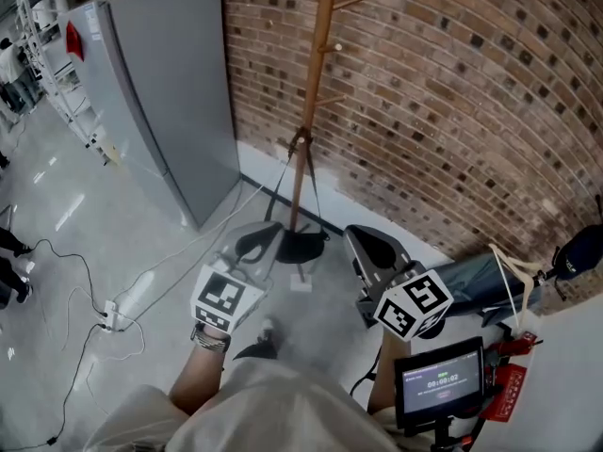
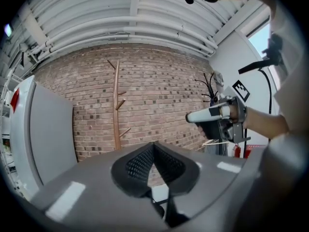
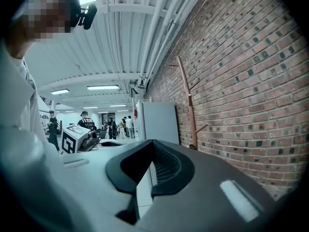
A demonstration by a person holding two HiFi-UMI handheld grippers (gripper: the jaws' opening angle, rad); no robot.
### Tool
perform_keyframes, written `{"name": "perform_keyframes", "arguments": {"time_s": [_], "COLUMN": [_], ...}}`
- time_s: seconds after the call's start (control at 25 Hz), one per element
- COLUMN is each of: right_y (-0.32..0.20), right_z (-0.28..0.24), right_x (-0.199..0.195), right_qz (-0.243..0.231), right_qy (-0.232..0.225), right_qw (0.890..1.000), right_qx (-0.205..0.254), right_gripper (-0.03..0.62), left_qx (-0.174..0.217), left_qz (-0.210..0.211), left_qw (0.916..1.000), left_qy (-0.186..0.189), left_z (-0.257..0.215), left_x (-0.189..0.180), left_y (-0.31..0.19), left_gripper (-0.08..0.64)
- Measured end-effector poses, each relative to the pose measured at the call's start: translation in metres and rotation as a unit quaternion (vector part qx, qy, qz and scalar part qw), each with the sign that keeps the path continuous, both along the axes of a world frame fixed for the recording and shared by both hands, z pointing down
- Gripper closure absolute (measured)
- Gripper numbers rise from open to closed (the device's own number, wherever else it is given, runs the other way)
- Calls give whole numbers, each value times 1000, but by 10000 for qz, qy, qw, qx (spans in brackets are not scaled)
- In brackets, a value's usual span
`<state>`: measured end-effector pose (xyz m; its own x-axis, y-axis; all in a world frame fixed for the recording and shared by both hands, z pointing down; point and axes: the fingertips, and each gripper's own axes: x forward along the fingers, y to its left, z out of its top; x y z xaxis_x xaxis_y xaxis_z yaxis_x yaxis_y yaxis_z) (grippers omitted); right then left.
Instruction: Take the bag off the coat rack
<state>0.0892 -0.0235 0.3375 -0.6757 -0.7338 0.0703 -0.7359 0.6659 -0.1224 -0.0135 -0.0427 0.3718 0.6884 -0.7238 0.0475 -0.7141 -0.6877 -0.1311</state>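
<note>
A wooden coat rack (image 1: 316, 73) stands against the brick wall, and its upper pegs are bare. Thin dark straps (image 1: 303, 172) run from low on the pole down to a black shape (image 1: 301, 247) at its foot; whether that is a bag or the base I cannot tell. A blue-grey bag (image 1: 476, 279) with cream handles lies at the right, off the rack. My left gripper (image 1: 256, 243) and right gripper (image 1: 372, 248) are held side by side short of the rack, both shut and empty. The rack (image 2: 116, 105) also shows in the left gripper view, as does the right gripper (image 2: 193, 117).
A grey cabinet (image 1: 170, 92) stands left of the rack. White and black cables (image 1: 113, 318) trail over the floor at the left. A small screen (image 1: 441, 384) and red gear (image 1: 509, 384) sit at the lower right. People stand far off in the hall (image 3: 111, 127).
</note>
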Motion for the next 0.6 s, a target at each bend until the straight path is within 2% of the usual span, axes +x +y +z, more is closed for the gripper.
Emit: {"name": "perform_keyframes", "arguments": {"time_s": [0.16,0.44,0.6], "right_y": [-32,-89,-112], "right_z": [-5,-16,-18], "right_x": [-3,-3,-12], "right_qz": [133,635,618], "right_qy": [-72,-151,-141], "right_qw": [9999,9977,9976], "right_qx": [23,179,295], "right_gripper": [592,590,589], "left_qx": [-6,3,16], "left_qz": [87,223,283], "left_qw": [10000,9997,9996], "left_qy": [34,53,88], "left_z": [-5,-12,-14], "left_x": [-6,-18,-25], "left_y": [-32,-86,-114], "left_gripper": [560,560,560]}}
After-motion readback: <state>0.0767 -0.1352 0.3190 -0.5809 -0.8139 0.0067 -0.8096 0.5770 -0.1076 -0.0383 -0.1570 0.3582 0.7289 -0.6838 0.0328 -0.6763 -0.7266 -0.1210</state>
